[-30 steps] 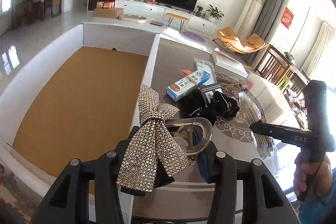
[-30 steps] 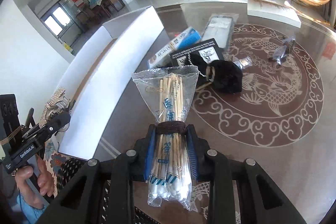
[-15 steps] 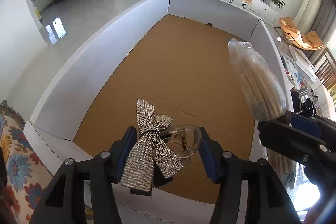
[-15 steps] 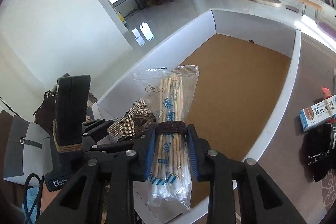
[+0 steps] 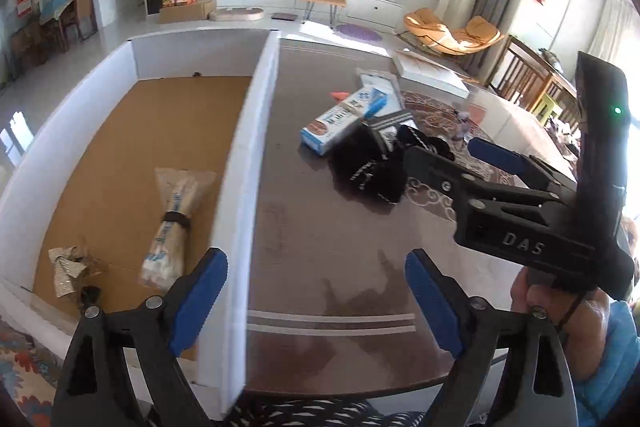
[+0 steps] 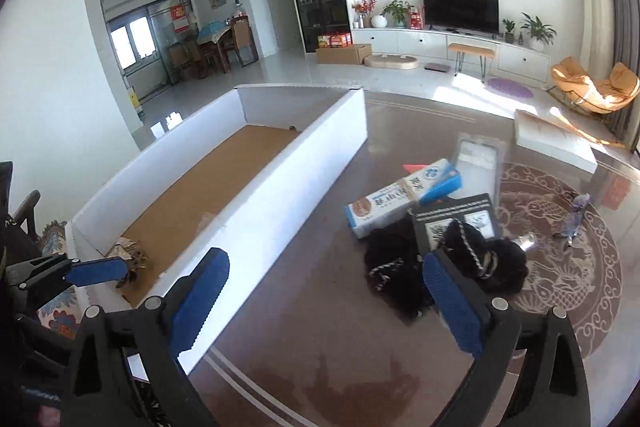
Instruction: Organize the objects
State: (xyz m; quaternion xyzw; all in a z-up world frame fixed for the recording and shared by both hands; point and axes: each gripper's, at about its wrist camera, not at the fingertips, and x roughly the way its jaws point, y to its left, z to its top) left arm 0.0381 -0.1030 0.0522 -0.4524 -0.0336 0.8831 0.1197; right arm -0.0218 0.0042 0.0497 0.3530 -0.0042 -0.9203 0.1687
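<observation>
Left wrist view: both grippers, left [image 5: 316, 291] and right [image 5: 460, 155], have just spread empty; rhinestone bow clip [image 5: 68, 269] and cotton-swab packet [image 5: 172, 223] now lie in the box's [image 5: 248, 131] near corner, leaving the table's [image 5: 332, 239] clutter.

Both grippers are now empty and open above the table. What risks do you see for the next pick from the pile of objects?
1. The black fluffy items lie tangled against the black booklet and the blue-white box, so one grasp may drag a neighbour along.
2. The right gripper and left gripper are close together; reaching into the same pile, they may collide.
3. The white box wall stands beside the left gripper's fingers and may be bumped.
</observation>
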